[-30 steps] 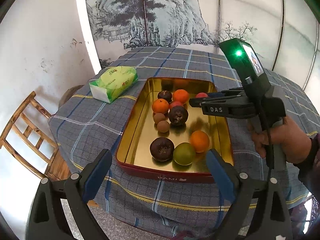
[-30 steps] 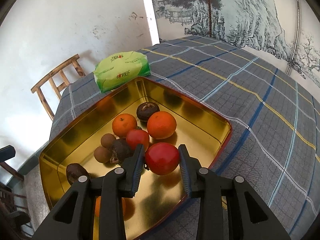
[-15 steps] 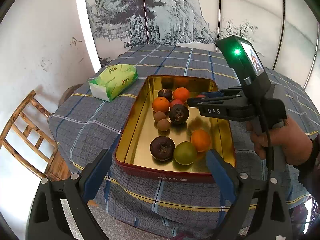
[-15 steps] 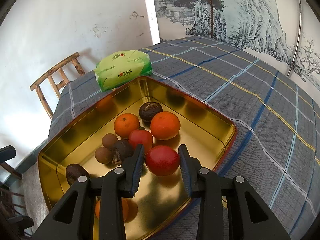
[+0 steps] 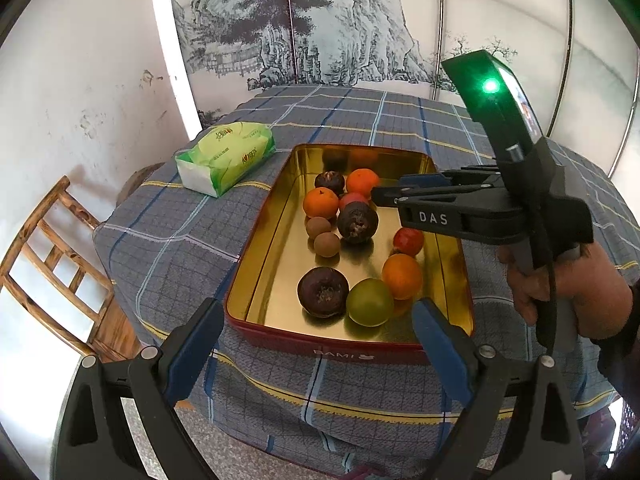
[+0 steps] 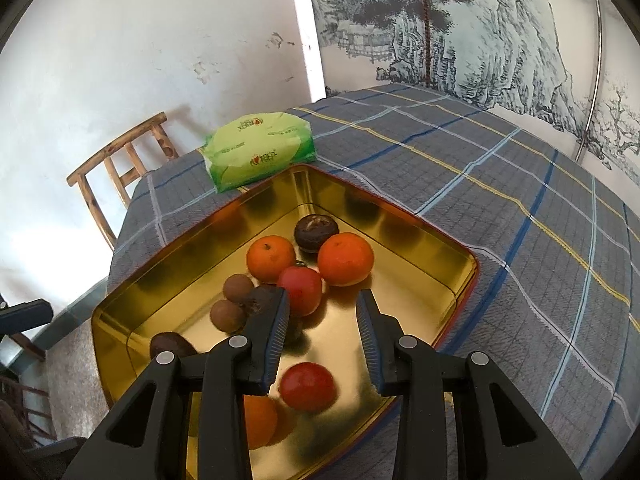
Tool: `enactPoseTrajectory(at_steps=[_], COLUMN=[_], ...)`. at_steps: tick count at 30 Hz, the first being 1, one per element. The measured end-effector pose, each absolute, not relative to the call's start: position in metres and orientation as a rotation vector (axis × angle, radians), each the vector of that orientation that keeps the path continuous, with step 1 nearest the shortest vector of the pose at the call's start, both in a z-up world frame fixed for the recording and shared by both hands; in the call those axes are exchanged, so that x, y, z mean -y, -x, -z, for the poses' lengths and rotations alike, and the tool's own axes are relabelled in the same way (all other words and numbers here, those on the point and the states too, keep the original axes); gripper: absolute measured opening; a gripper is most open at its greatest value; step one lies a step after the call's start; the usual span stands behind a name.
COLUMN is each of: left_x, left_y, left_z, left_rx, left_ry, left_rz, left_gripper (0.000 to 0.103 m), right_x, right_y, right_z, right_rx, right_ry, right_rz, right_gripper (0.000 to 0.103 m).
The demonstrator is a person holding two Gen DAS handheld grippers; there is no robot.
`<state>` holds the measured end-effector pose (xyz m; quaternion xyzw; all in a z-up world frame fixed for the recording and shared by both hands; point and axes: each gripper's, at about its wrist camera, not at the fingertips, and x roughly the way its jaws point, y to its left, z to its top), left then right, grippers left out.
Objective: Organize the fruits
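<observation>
Left wrist cam sits off the short end of the gold tin (image 5: pixel 256 240), looking down its length from a bit back. Right wrist cam hovers right over the tin's (image 6: pixel 404 216) side, angled down. Both catch the fruit (and the tissue pack (image 5: pixel 226 156) (image 6: pixel 260 152)).

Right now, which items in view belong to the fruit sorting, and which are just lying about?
Job: gold tin, oranges, red fruit, dark fruits, small brown fruits, green fruit.
Lying about: tissue pack, wooden chair, painted screen.
</observation>
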<state>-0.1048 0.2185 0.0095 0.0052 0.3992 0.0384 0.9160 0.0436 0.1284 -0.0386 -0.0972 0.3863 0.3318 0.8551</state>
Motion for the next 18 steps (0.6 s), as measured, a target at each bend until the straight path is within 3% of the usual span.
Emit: enactPoseTrajectory(at_steps=[9, 18], left_x=[-0.217, -0.219], left_y=[0.110, 0.126], left_z=[-0.010, -0.022], left_rx=[-0.789, -0.655], left_ry=[-0.022, 0.029], left_rz=[-0.102, -0.141], left_gripper=[0.094, 0.094], right_x=[-0.120, -0.078], right_y=[-0.014, 0.047], right_z=[0.032, 0.003], right_rx=[-0.771, -0.629], right_ry=[0.183, 0.136], right_rz=[-0.674, -0.535], right_gripper=[0.038, 0.063])
